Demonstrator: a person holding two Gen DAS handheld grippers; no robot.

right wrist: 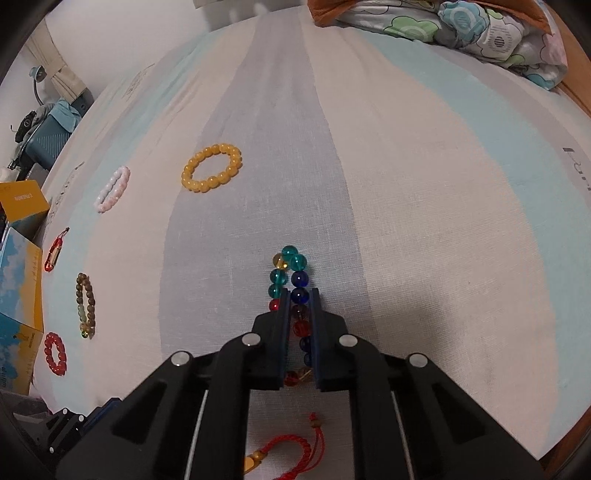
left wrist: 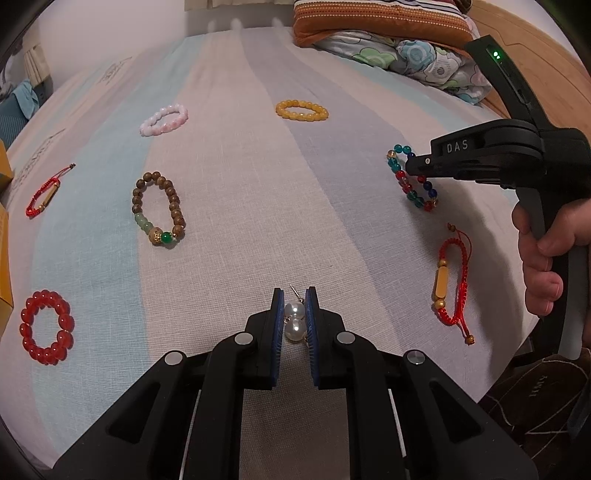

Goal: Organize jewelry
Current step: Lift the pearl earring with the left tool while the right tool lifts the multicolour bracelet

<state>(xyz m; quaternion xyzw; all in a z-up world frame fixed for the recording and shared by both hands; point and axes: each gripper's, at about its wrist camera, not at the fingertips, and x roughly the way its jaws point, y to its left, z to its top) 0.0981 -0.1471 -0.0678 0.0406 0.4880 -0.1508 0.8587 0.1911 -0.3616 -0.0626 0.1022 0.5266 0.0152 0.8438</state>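
Note:
On a striped bedsheet [left wrist: 258, 206] lie several bracelets. My left gripper [left wrist: 294, 295] is shut on a pair of pearl earrings [left wrist: 294, 319], their hook poking out ahead of the tips. My right gripper [right wrist: 300, 293] is shut on one side of a multicoloured glass-bead bracelet [right wrist: 291, 273]; in the left wrist view this right gripper [left wrist: 410, 166] pinches the same bracelet [left wrist: 413, 184] at the right. Yellow bead bracelet [left wrist: 302, 110], pink one [left wrist: 164, 120], brown wooden one [left wrist: 159, 206], red bead one [left wrist: 46, 326] and two red cord bracelets [left wrist: 452, 280] [left wrist: 44, 195] lie apart.
Folded floral bedding and an orange pillow [left wrist: 376, 22] sit at the far end of the bed. Yellow boxes [right wrist: 18, 266] stand off the left edge. A person's hand [left wrist: 546, 258] grips the right tool's handle. A wooden headboard [left wrist: 535, 48] curves at far right.

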